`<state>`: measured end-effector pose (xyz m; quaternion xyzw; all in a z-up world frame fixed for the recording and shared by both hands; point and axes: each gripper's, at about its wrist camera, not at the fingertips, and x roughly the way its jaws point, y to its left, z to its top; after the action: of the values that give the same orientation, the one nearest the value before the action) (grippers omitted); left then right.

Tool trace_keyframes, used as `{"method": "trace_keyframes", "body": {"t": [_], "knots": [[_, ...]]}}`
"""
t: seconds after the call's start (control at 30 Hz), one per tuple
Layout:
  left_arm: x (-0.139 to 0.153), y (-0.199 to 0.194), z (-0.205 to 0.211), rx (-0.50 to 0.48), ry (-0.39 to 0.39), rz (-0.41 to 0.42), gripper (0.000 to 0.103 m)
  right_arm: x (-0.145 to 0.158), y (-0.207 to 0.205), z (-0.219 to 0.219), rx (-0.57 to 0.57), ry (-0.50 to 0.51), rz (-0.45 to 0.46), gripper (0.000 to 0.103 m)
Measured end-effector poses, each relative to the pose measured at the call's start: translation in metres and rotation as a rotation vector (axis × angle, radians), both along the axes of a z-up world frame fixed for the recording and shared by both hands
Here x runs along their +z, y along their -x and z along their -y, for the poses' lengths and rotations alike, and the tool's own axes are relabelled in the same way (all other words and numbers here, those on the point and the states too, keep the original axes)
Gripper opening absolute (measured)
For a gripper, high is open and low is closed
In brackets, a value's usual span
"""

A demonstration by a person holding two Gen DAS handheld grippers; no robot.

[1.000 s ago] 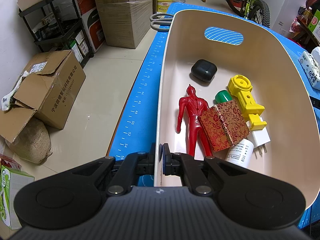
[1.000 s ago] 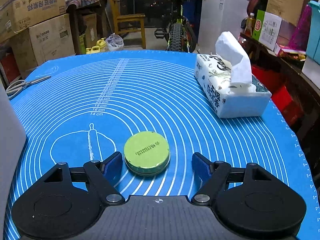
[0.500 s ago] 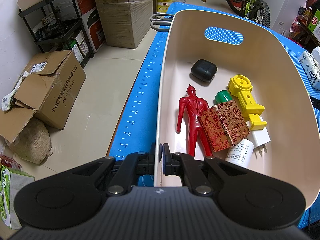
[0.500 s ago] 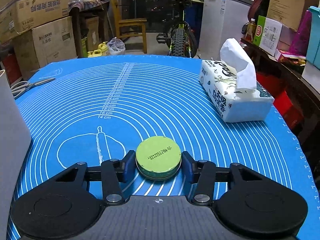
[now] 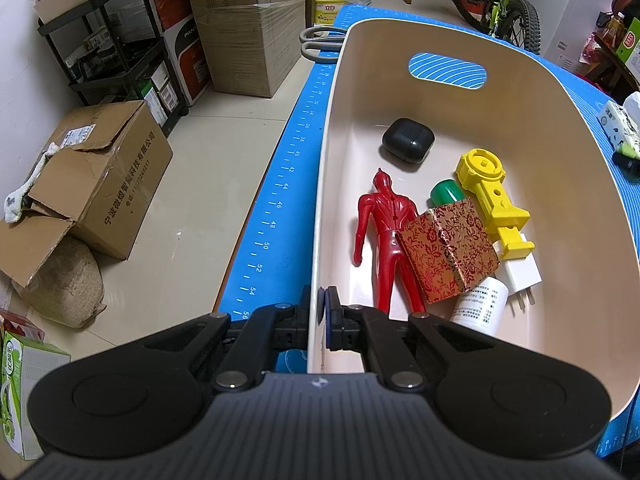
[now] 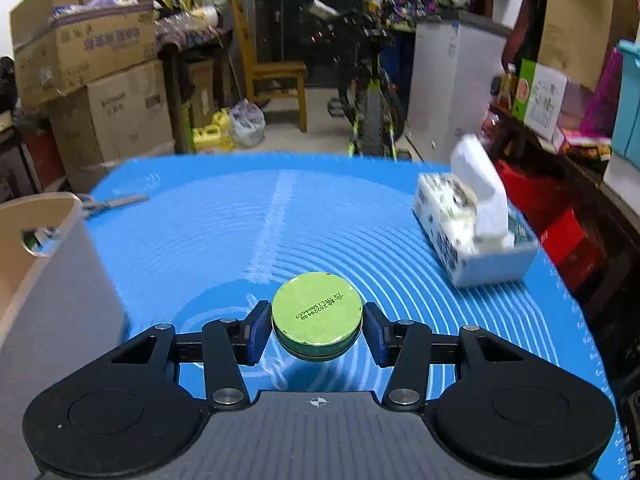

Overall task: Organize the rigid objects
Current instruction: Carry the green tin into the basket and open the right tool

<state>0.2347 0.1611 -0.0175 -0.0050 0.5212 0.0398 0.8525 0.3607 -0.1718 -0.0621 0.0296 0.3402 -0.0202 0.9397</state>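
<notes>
My left gripper (image 5: 321, 316) is shut on the near rim of a beige bin (image 5: 572, 168). In the bin lie a red figure (image 5: 386, 236), a red patterned box (image 5: 448, 248), a yellow plastic toy (image 5: 490, 196), a black case (image 5: 408, 145), a green cap (image 5: 444, 193), a white plug (image 5: 522, 276) and a white bottle (image 5: 480, 307). My right gripper (image 6: 316, 328) is shut on a round green tin (image 6: 316, 312) and holds it above the blue mat (image 6: 224, 232). The bin's corner (image 6: 48, 264) shows at the left of the right wrist view.
A tissue pack (image 6: 476, 236) lies on the mat's right side. Scissors (image 5: 320, 40) lie beyond the bin at the mat's far edge. Cardboard boxes (image 5: 96, 176) and a shelf rack stand on the floor to the left. A bicycle (image 6: 368, 92) stands behind the table.
My right gripper closed on the green tin and lifted it off the mat, and the view has swung left toward the bin. The left gripper has stayed still on the bin rim.
</notes>
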Motion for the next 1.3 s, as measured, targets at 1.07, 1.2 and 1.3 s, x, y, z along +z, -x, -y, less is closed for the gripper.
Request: {"method": "trace_keyframes", "body": {"t": [1.07,1.2,1.3], "knots": [[0.001,0.001,-0.001,0.001,-0.016,-0.003,0.008,0.076,0.063,-0.150,0.383,-0.016,0.135,0.054],[0.001,0.002,0.001,0.000,-0.019,-0.004,0.008,0.073,0.066,-0.168,0.408,-0.003,0.114,0.054],[0.001,0.002,0.000,0.000,-0.020,-0.004,0.008,0.069,0.065,-0.180,0.449,-0.001,0.061,0.054]]}}
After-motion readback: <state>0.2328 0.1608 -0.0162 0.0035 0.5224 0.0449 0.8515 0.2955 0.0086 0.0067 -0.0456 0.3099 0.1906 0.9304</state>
